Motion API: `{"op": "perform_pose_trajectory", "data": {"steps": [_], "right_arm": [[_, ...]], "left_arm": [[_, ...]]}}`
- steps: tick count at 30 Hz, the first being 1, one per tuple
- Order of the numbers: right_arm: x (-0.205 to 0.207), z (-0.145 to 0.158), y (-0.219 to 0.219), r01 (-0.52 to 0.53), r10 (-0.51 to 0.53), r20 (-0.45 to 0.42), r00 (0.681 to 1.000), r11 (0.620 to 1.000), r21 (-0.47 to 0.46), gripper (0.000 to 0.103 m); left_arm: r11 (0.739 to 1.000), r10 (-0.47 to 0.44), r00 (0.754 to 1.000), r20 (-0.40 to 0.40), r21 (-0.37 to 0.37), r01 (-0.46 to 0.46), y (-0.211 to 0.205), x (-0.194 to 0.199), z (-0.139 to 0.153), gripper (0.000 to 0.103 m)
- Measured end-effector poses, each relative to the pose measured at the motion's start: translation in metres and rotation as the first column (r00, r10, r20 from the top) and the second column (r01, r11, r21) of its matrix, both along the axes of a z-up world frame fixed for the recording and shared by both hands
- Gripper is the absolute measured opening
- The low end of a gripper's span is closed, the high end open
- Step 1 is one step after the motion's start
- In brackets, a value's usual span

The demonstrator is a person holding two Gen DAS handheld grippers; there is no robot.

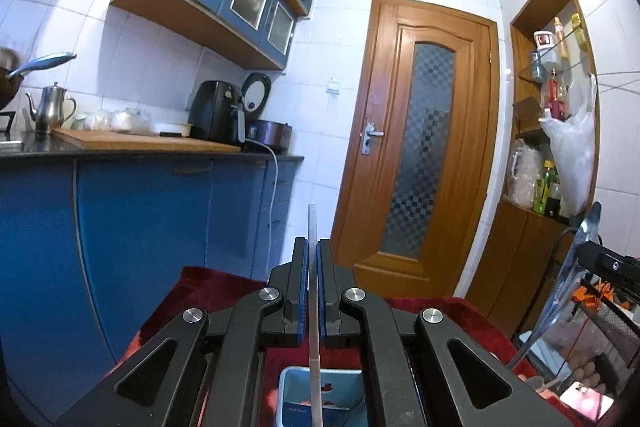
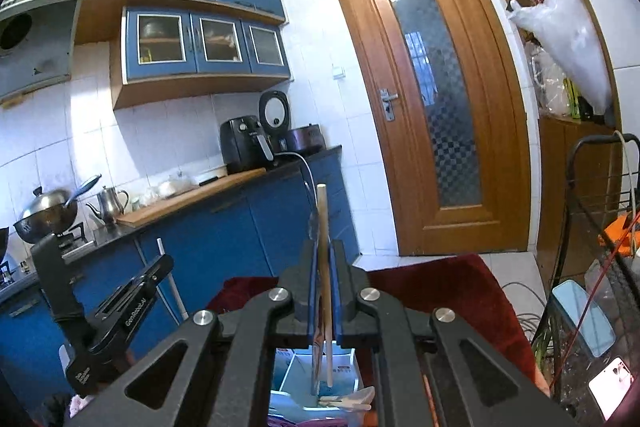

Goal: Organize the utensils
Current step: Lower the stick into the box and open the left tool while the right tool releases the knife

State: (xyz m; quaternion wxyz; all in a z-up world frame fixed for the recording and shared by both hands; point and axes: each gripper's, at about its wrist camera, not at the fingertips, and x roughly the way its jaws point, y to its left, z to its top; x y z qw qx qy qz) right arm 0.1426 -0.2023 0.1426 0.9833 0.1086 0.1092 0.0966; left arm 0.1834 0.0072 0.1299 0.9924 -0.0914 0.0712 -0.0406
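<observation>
The left gripper [image 1: 313, 255] had its jaws pinched nearly together on a thin white stick [image 1: 312, 227], which stood upright and poked out toward twelve o'clock above the blue pads. Below it, at six o'clock, a pale blue bin [image 1: 296, 387] sat on a red cloth [image 1: 208, 283].

The right gripper [image 2: 325, 259] was likewise closed tight on a wooden chopstick [image 2: 322, 215], upright, with a thin clear-handled utensil pressed beside it. Its lower end hung over a white-walled box [image 2: 288, 371] at six o'clock, where pale flat utensils [image 2: 348, 403] lay. The left tool's black body showed at eight o'clock in the right wrist view.

Farther out, blue cabinets [image 1: 140, 211] ran at nine o'clock, and a wooden door [image 1: 420, 147] stood at one o'clock.
</observation>
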Motion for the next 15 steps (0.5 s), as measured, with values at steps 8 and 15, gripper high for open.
{"op": "perform_pose_trajectory", "data": {"steps": [8,15], "right_arm": [[0.015,-0.024,0.014,-0.018,0.011,-0.078,0.997,0.997,-0.078,0.007],[0.027,-0.041,0.024,-0.058,0.043,-0.148,0.988,0.993,-0.1,0.007]], "left_arm": [[1.0,-0.019,0.998,-0.058,0.01,0.02,-0.003,0.005,-0.019,0.004],[0.999,-0.041,0.994,-0.106,-0.012,0.039,0.001,0.005,-0.024,0.004]]}}
